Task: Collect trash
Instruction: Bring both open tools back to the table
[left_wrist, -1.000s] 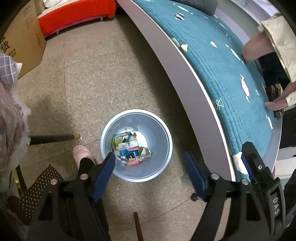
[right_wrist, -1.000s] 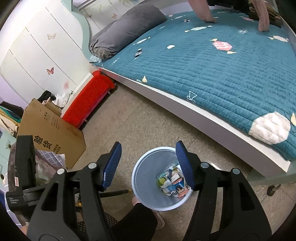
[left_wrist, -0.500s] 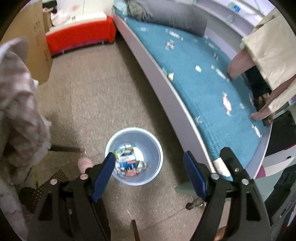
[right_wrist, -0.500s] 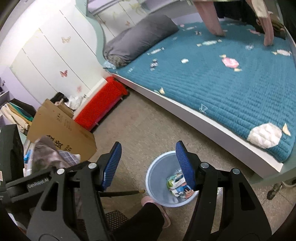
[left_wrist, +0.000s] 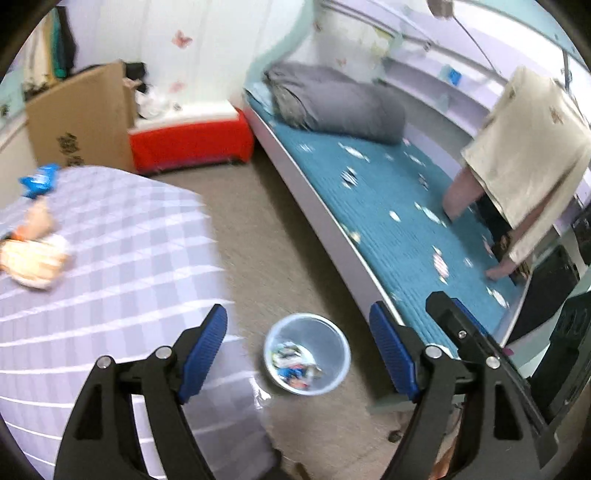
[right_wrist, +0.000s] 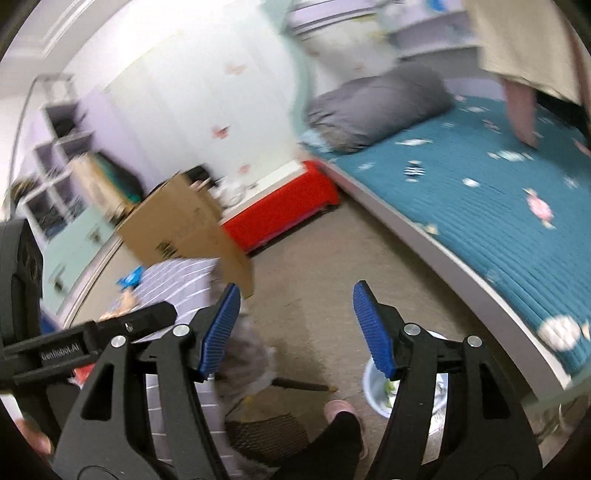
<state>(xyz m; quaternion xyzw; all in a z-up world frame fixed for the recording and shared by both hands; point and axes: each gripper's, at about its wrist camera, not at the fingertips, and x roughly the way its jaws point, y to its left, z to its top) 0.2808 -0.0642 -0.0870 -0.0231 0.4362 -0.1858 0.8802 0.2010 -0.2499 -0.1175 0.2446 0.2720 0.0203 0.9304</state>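
We are seeing bin (left_wrist: 307, 353) on floor beside bed (left_wrist: 406, 221), already holding litter. Left gripper (left_wrist: 297, 354), right gripper (right_wrist: 293, 328) both opening, empty. Wrappers (left_wrist: 33, 254) are lying on checked table (left_wrist: 129, 258), uncollected.

Bedroom in a home, teal-quilted bed (left_wrist: 399, 206), grey pillow (left_wrist: 332, 103), probably wardrobe doors (right_wrist: 207, 96)

One trash bin (left_wrist: 307, 352), one bed (left_wrist: 388, 206), one grey pillow (left_wrist: 336, 101), one cardboard box (left_wrist: 79, 118), two tongs.
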